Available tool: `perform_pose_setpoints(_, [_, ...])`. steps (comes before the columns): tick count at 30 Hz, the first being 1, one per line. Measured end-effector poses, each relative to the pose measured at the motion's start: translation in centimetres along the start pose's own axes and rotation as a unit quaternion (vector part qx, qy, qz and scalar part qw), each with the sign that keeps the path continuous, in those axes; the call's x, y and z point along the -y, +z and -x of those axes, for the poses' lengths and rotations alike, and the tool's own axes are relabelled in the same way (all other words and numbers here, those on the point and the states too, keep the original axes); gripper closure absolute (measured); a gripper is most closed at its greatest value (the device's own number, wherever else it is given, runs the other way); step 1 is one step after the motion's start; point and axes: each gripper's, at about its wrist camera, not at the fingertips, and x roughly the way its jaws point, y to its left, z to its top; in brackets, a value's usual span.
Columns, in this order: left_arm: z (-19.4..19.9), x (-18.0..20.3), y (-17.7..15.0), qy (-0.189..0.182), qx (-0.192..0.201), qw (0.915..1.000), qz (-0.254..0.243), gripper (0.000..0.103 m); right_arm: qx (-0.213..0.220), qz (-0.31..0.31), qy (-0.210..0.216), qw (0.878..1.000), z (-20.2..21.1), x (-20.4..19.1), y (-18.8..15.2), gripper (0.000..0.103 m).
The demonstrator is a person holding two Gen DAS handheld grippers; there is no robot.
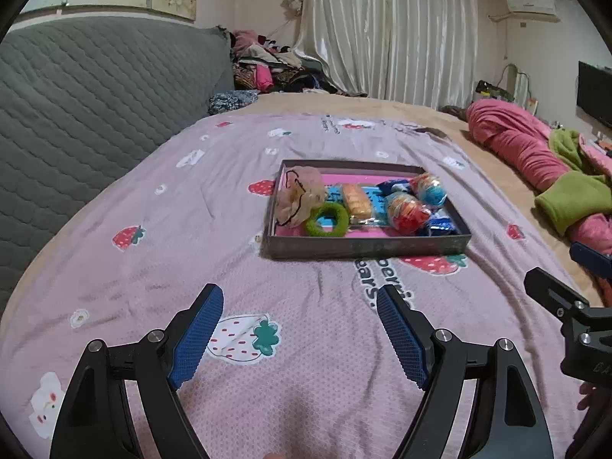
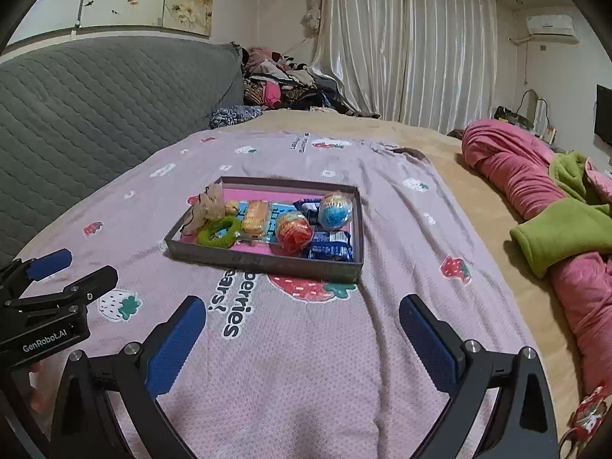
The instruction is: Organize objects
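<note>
**Left wrist view: both grippers idle, tray already loaded**

Left gripper and right gripper hover over the bed sheet, fingers spread wide, nothing between them. Tray sits on the sheet just ahead of both. Inside the tray: green ring at its near-left, beige scrunchie behind that, biscuit pack mid-tray, two round foil balls and blue wrappers toward its right end. Items are packed side by side, likely to keep them from rolling. Sorting looks near finished.
</note>
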Motion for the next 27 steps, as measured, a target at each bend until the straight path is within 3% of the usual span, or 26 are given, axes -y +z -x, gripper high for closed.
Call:
perform_pose_setpoints(9, [-2.3, -0.5, -1.4, 0.002, -0.016, 0.9998, 0.013, 0.02, -0.02, 0.005, 0.0, 1.0, -1.7, -0.5, -1.4, 0.001])
perform_pose_setpoints(27, [-2.9, -0.1, -2.7, 0.007, -0.017, 0.9998, -0.002, 0.02, -0.034, -0.013, -0.007, 0.999, -3.2, 0.3, -3.0, 0.001])
